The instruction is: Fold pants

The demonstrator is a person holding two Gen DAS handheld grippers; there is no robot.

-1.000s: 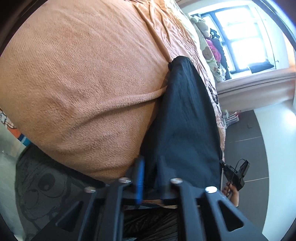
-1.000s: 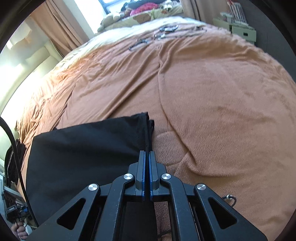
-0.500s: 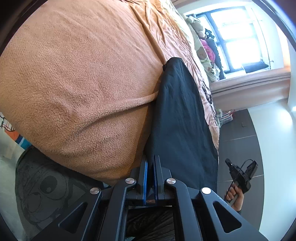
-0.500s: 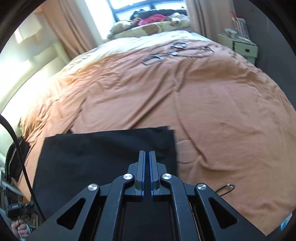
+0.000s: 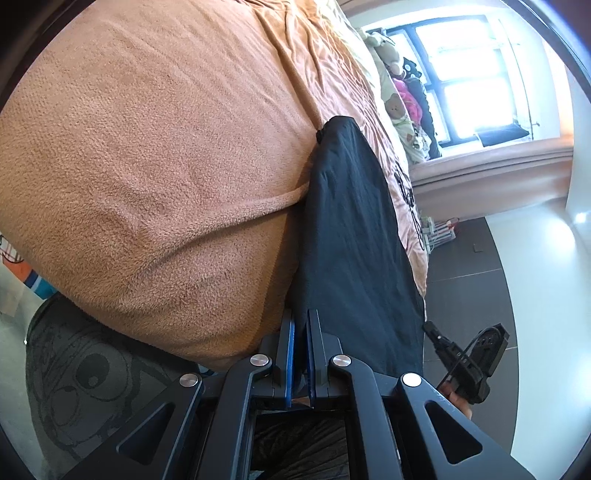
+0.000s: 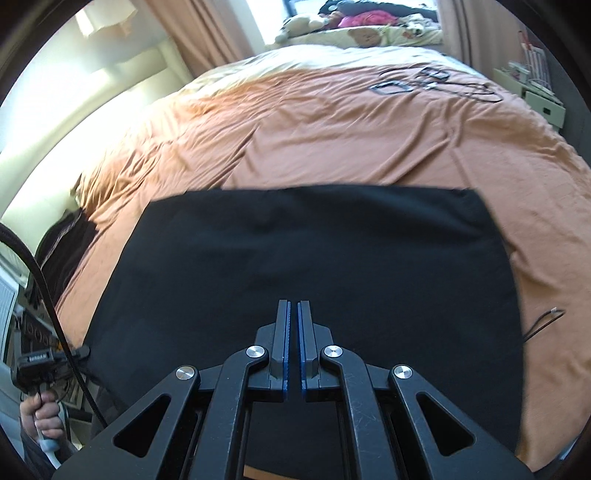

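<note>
Pants (image 6: pixel 314 258) half hidden by closed right claw (image 6: pixel 294 310), seemingly empty; left claw (image 5: pixel 300 321) pinching hem.

Big bed (image 6: pixel 332 122) takes up most of the room, covered in a fuzzy orange-brown blanket (image 5: pixel 166 147) that's rumpled toward the far end. Up at the head there's a pale yellowish sheet (image 6: pixel 332 55) and a pile of plush toys and bright pink stuff (image 6: pixel 365 16) against the window (image 5: pixel 469 70), which is blasting daylight in. Peachy curtains (image 6: pixel 207 37) hang either side. Some dark cables (image 6: pixel 436 83) are lying on the blanket near the far corner. Floor is dark grey tile (image 5: pixel 476 266), walls white. A small pale cabinet (image 6: pixel 535 96) sits beside the bed, and there's a grey cartoon-print rug (image 5: pixel 85 376) at the foot.
</note>
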